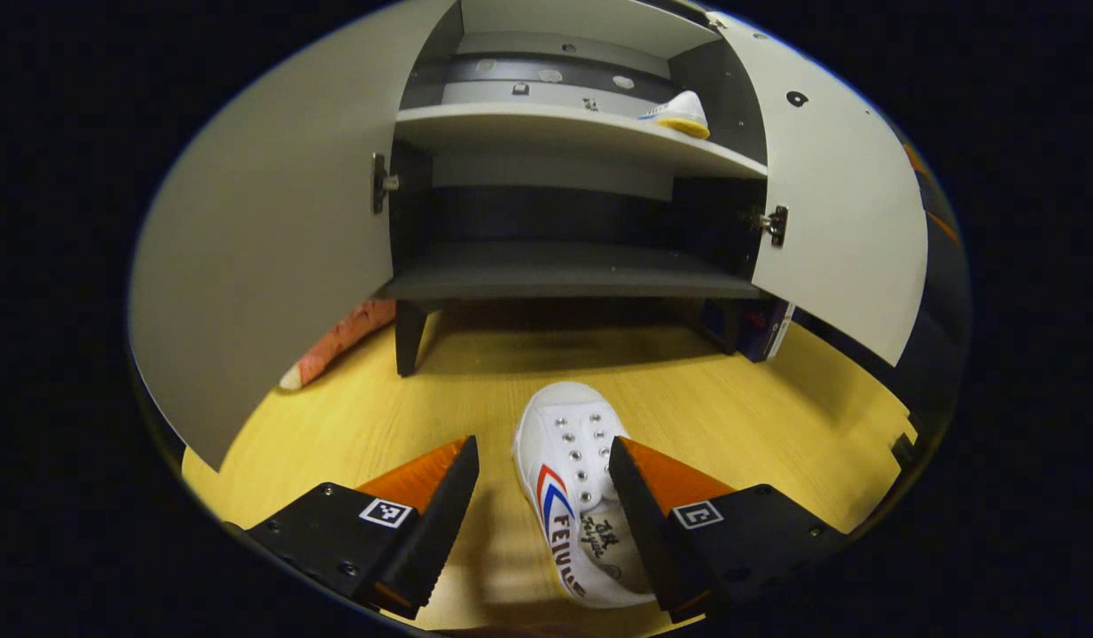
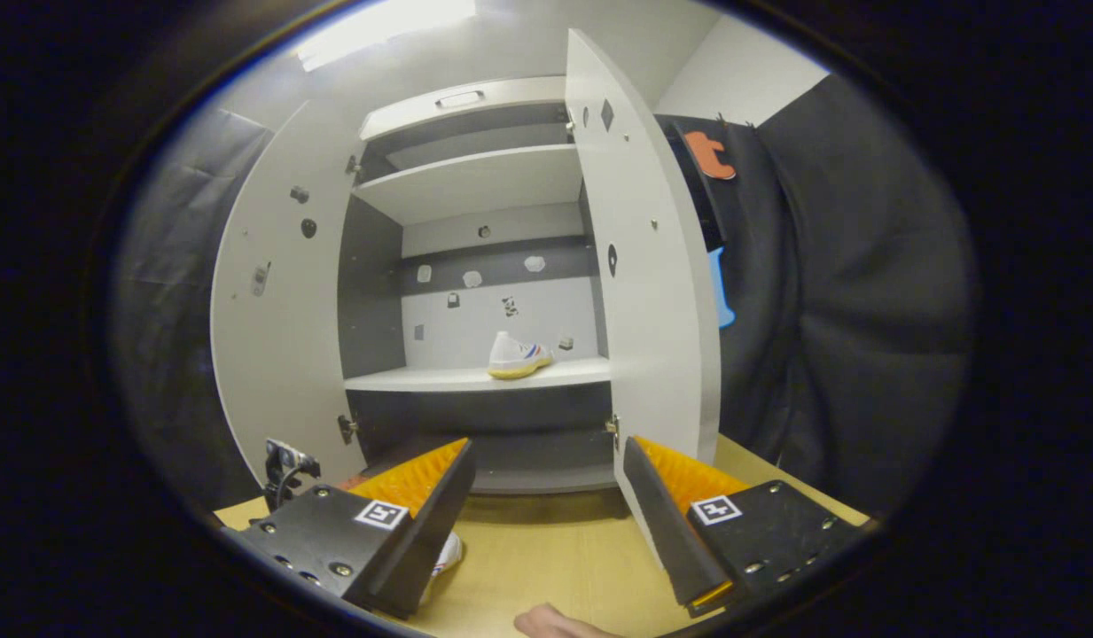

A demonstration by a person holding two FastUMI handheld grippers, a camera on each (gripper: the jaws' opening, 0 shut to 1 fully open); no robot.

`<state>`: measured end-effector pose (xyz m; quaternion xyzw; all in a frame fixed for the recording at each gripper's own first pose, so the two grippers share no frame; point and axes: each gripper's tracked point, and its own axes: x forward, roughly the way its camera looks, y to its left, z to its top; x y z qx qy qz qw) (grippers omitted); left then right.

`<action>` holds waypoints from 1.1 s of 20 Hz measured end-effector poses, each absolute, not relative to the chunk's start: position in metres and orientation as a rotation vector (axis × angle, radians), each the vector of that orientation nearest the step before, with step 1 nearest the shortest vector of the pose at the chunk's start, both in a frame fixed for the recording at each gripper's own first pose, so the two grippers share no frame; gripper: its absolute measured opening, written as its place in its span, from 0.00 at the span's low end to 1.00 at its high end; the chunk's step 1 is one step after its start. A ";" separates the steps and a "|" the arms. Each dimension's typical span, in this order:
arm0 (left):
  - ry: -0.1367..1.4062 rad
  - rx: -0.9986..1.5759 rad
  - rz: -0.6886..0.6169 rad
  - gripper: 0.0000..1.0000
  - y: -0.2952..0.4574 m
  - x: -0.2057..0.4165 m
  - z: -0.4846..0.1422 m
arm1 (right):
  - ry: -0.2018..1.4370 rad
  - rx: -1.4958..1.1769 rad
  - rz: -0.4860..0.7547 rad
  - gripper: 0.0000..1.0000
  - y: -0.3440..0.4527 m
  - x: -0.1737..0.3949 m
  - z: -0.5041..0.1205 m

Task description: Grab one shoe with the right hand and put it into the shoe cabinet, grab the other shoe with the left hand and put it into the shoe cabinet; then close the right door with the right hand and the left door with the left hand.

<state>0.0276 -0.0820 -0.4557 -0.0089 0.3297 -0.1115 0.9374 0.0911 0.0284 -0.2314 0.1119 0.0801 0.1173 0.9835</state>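
A smooth yellow wooden floor [image 1: 732, 399] is lying under everything, and dark draped cloth [image 2: 830, 292] is hanging along the booth's right side.

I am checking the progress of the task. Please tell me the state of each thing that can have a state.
left door: open
right door: open
shoe on shelf: inside the cabinet
shoe on floor: upright, between the open fingers
left gripper: open
right gripper: open, holding nothing
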 end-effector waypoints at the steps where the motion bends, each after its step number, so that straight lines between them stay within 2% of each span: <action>1: 0.704 -0.020 -0.228 0.92 -0.082 0.023 -0.463 | 0.164 0.217 0.233 1.00 0.027 0.091 -0.234; 6: 0.884 -0.025 -0.229 0.90 -0.076 0.008 -0.495 | 0.154 0.235 0.260 1.00 0.029 0.088 -0.236; 8: 0.900 -0.031 -0.248 0.90 -0.071 0.010 -0.497 | 0.152 0.236 0.268 1.00 0.030 0.088 -0.238; 10: 0.871 -0.026 -0.286 0.97 -0.078 0.014 -0.494 | 0.161 0.223 0.274 1.00 0.032 0.089 -0.243; 11: 0.882 -0.053 -0.348 0.95 -0.097 0.009 -0.492 | 0.167 0.218 0.275 1.00 0.033 0.089 -0.246; 13: 0.881 0.006 -0.306 0.39 -0.089 0.012 -0.496 | 0.177 0.222 0.284 1.00 0.036 0.090 -0.248; 14: 0.872 0.030 -0.296 0.23 -0.085 0.013 -0.493 | 0.181 0.226 0.287 1.00 0.036 0.089 -0.249; 15: 0.883 0.046 -0.280 0.17 -0.083 0.017 -0.491 | 0.183 0.227 0.289 1.00 0.035 0.088 -0.248; 16: 0.887 0.049 -0.267 0.01 -0.082 0.017 -0.487 | 0.181 0.225 0.289 1.00 0.034 0.088 -0.247; 17: 0.884 0.070 -0.253 0.03 -0.082 0.019 -0.483 | 0.177 0.222 0.285 1.00 0.032 0.088 -0.246; 19: 0.861 0.129 -0.225 0.01 -0.074 0.025 -0.467 | 0.166 0.221 0.283 1.00 0.028 0.085 -0.241; 22: 0.757 0.158 -0.223 0.01 -0.069 0.032 -0.424 | 0.157 0.234 0.289 1.00 0.026 0.083 -0.236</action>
